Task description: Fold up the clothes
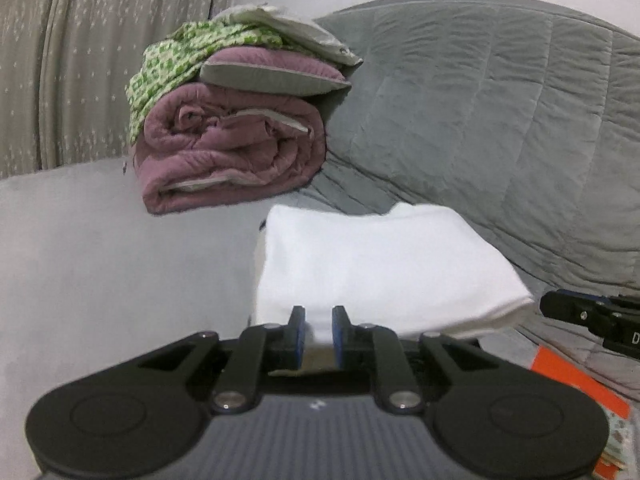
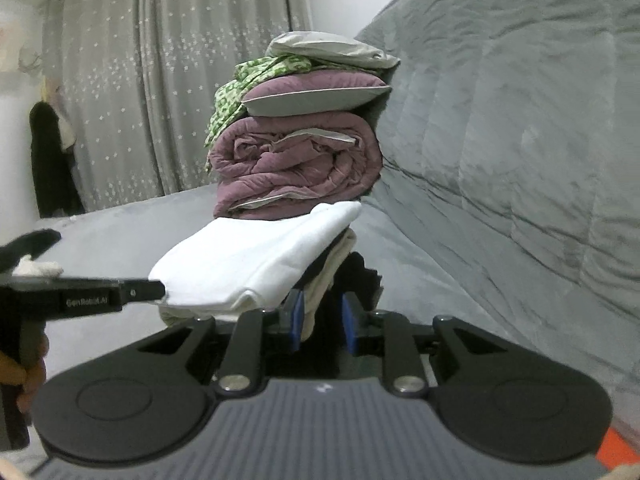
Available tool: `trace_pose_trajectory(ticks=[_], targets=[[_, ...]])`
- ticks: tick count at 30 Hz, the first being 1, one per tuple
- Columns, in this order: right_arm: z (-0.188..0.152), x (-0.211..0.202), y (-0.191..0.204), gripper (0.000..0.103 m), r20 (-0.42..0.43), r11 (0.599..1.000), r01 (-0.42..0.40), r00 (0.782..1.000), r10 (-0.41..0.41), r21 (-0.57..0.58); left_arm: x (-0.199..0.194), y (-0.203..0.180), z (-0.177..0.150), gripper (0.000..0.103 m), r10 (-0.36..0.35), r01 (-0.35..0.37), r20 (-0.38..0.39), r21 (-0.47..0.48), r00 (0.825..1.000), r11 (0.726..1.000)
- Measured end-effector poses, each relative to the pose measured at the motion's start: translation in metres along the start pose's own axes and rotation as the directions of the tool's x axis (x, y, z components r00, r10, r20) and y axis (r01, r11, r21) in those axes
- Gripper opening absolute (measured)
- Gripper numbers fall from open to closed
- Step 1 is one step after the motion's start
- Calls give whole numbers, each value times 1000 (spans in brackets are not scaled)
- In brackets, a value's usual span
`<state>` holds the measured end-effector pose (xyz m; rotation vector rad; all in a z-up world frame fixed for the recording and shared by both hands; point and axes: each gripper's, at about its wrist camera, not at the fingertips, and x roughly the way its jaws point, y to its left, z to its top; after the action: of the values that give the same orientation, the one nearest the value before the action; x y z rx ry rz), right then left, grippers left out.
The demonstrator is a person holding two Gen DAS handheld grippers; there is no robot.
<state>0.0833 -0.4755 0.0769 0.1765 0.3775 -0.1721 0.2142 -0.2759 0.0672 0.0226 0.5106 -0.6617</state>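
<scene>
I am watching two grippers working one stack of folded clothes (image 1: 384, 264) on a grey bed (image 1: 100, 248).

Left gripper (image 1: 319, 332): jaws standing narrow, both blue pads pinching the near edge of the white top layer. I am counting that as a hold.

Right gripper (image 2: 322, 320): jaws standing a little wider. The left pad is pressing a beige layer under the white one; a dark layer is sitting between the pads, and I cannot tell if the right pad is touching cloth.

Stack count from the right view: three layers showing, one white on top, one beige, one dark below. It is sitting in front of the bedding pile, near a grey quilted headboard (image 2: 520, 160).

Bedding pile behind: one mauve rolled quilt (image 1: 228, 152), one mauve pillow (image 1: 276, 74) on it, one green-patterned cloth (image 1: 168, 64), one pale pillow (image 2: 332, 50) on top. Four items.

One star-dotted curtain (image 2: 140, 100) is hanging behind. One dark garment (image 2: 52, 160) is hanging at far left. One orange item (image 1: 576, 384) is lying by the right edge of the left view.
</scene>
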Motion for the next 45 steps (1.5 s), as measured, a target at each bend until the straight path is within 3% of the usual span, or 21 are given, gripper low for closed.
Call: trace_pose_trajectory(ticks=[7, 10, 13, 15, 20, 25, 27, 30, 35, 45], targets=[[-5, -33, 7, 28, -11, 998, 9, 1000, -9, 62, -29, -17, -4, 26, 3, -3, -44, 4, 999, 1000], [-8, -42, 11, 39, -33, 998, 29, 999, -27, 63, -38, -27, -6, 39, 13, -12, -76, 18, 997, 1000], [-14, -50, 17, 41, -72, 997, 61, 996, -57, 44, -46, -34, -10, 48, 25, -23, -118, 11, 993, 1000], [-19, -54, 19, 44, -98, 996, 69, 993, -62, 63, -52, -37, -13, 60, 36, -36, -140, 1, 990, 999], [-30, -67, 18, 58, -135, 987, 82, 989, -64, 135, -62, -44, -22, 84, 82, -81, -174, 14, 981, 997], [-41, -67, 24, 66, -159, 986, 98, 984, -77, 132, -65, -47, -30, 102, 131, -124, -211, 46, 969, 991], [-42, -62, 28, 68, -186, 987, 100, 980, -74, 129, -61, -46, -33, 102, 147, -138, -232, 57, 962, 989], [-43, -58, 30, 78, -221, 983, 107, 973, -73, 150, -53, -45, -40, 102, 165, -153, -281, 64, 946, 986], [-44, -57, 34, 103, -233, 982, 145, 966, -113, 124, -41, -44, -52, 102, 184, -173, -332, 62, 925, 983], [-45, -40, 33, 103, -327, 981, 181, 933, -149, 69, -33, -51, -59, 102, 188, -190, -340, 25, 922, 981]])
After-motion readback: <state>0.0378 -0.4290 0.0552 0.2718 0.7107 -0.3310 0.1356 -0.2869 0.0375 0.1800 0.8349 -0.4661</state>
